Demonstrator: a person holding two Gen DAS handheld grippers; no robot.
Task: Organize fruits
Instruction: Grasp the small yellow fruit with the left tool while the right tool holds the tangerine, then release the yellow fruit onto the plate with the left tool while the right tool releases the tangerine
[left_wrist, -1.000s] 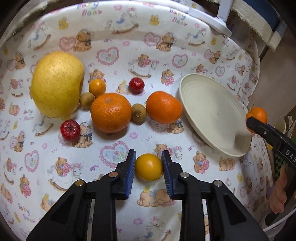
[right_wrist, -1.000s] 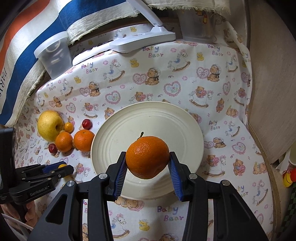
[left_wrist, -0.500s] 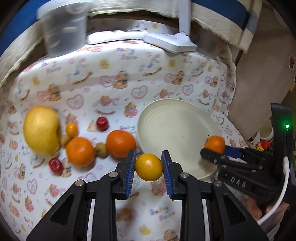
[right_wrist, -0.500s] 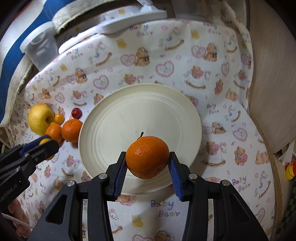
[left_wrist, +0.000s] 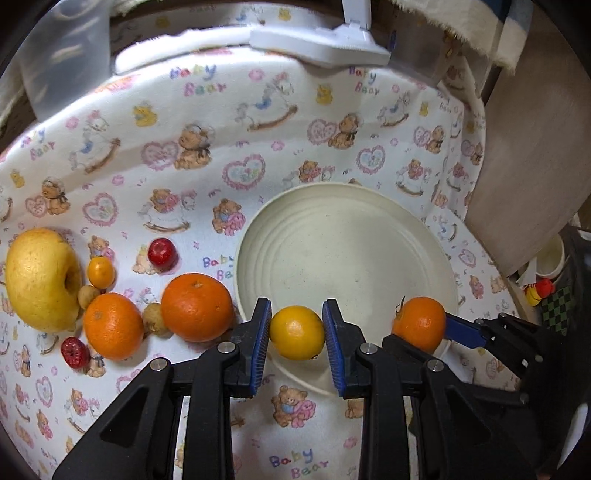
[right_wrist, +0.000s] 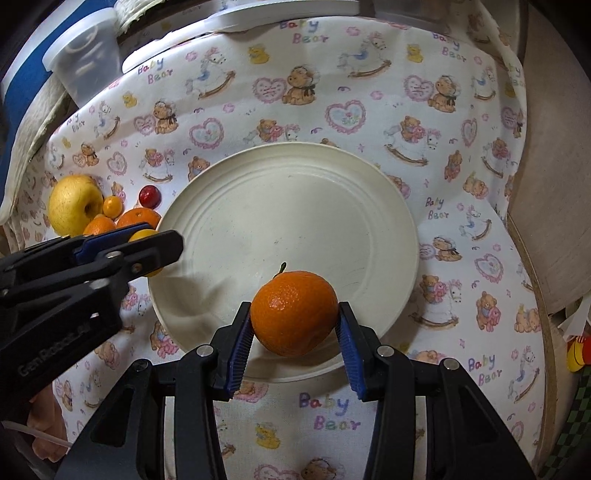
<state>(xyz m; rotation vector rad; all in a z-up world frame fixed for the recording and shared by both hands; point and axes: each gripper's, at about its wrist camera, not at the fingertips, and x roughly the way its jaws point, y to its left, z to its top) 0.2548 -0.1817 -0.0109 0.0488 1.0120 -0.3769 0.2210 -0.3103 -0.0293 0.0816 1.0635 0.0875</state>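
My left gripper (left_wrist: 296, 334) is shut on a small yellow-orange citrus fruit (left_wrist: 296, 332), held over the near left rim of the cream plate (left_wrist: 343, 243). My right gripper (right_wrist: 294, 330) is shut on a stemmed mandarin (right_wrist: 294, 312), above the near part of the same plate (right_wrist: 284, 206). That mandarin (left_wrist: 419, 324) also shows in the left wrist view, at the plate's right edge. Left of the plate lie a big yellow apple (left_wrist: 38, 278), two oranges (left_wrist: 197, 307) (left_wrist: 112, 325), a tiny orange fruit (left_wrist: 100, 272), two small red fruits (left_wrist: 161, 252) (left_wrist: 75, 352) and two brownish ones (left_wrist: 155, 319).
A bear-print cloth (left_wrist: 177, 155) covers the table. At the back stand a clear plastic tub (right_wrist: 85, 61) and a white lamp base (left_wrist: 317, 42). A wooden board (left_wrist: 528, 147) rises at the right edge. The left gripper's body (right_wrist: 66, 273) crosses the left of the right wrist view.
My left gripper carried the yellow citrus up off the cloth and rightward to the plate's edge. The right gripper sank a little toward the plate with its mandarin.
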